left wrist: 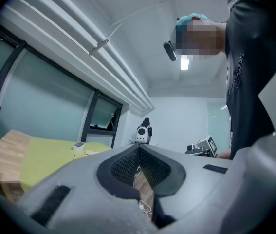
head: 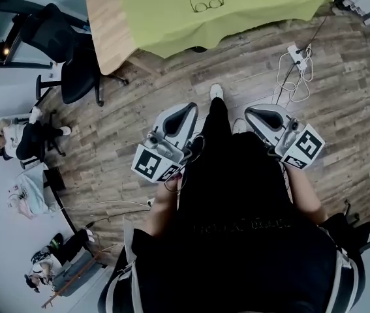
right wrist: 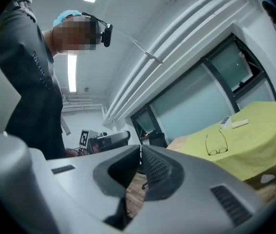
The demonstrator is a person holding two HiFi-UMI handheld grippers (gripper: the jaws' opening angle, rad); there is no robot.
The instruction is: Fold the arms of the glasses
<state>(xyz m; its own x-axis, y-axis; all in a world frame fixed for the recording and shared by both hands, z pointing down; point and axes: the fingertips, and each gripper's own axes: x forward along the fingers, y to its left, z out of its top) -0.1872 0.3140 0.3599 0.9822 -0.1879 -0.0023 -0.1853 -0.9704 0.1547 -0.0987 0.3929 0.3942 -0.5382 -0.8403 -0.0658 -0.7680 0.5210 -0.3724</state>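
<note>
The glasses [head: 207, 0] lie on a yellow-green cloth [head: 263, 8] over a wooden table [head: 106, 25] at the top of the head view, with both arms spread open. In the right gripper view the glasses [right wrist: 216, 145] show far ahead on the cloth. I hold both grippers low against my body, well short of the table. The left gripper [head: 190, 107] and the right gripper [head: 251, 110] each have their jaws closed tip to tip with nothing between them. The left gripper view shows its jaw tips [left wrist: 138, 148] meeting; the right gripper view shows the same [right wrist: 140, 148].
A black office chair [head: 74, 64] stands left of the table. A power strip with white cables [head: 297, 54] lies on the wood floor at right. People sit at the far left [head: 25, 139]. A small white box [right wrist: 226, 121] rests on the cloth beyond the glasses.
</note>
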